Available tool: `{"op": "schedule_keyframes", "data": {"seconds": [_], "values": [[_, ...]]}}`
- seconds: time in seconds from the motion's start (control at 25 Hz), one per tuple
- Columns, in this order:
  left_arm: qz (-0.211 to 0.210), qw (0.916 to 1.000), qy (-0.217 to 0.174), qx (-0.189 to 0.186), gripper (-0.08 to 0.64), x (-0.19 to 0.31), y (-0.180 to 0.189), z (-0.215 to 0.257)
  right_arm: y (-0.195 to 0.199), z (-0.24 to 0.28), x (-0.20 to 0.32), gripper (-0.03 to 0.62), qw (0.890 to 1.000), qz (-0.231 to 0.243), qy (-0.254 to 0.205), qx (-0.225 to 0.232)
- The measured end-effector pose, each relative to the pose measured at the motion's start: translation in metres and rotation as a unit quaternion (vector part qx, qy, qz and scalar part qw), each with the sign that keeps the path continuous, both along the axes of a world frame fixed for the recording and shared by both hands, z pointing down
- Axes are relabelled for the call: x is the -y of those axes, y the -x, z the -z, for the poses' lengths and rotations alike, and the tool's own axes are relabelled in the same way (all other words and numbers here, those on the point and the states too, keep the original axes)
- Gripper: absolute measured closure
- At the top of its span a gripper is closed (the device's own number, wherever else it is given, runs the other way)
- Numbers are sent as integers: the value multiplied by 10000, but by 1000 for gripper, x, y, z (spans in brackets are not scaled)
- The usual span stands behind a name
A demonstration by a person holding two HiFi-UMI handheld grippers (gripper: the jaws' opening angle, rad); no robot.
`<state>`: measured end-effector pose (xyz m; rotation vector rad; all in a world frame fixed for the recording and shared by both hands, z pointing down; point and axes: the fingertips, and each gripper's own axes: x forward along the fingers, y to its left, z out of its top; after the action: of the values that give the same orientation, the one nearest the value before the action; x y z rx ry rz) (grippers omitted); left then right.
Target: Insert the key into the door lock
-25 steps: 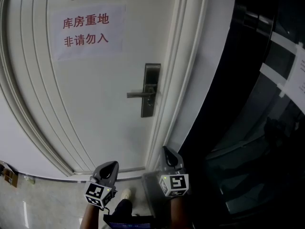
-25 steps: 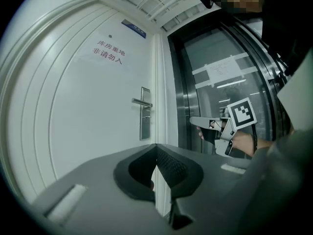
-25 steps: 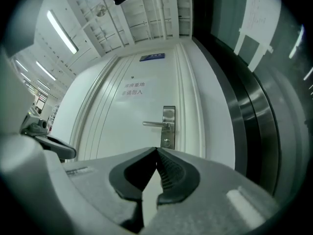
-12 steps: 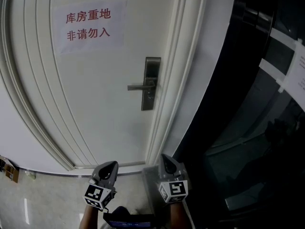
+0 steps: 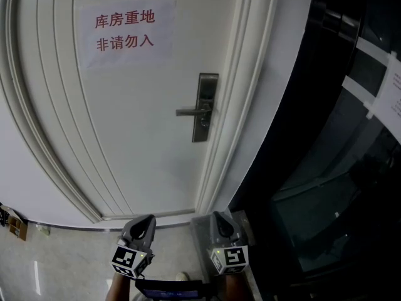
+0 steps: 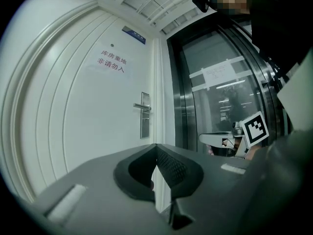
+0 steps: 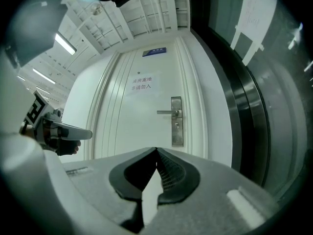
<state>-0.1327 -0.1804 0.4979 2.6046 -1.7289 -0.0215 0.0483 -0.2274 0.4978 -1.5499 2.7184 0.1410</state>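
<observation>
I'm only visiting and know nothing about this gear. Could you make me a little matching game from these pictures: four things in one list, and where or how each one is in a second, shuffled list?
Things:
1. paper notice
2. lever handle
3. right gripper
4. glass wall

Descriptions:
A. dark, to the right of the door
B. low in the head view, jaws together
C. red characters, high on the door
D. juts left from a metal plate

Pairs: 1-C, 2-D, 3-B, 4-A.
</observation>
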Motion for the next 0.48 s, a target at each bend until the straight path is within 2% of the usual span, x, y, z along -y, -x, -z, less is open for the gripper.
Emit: {"op": "schedule_keyframes", "data": {"seconds": [0.48], "values": [[111,9999,75,-10,558,-36,33,-7,12,-25,-46,591,9992,-181,342,-131]]}}
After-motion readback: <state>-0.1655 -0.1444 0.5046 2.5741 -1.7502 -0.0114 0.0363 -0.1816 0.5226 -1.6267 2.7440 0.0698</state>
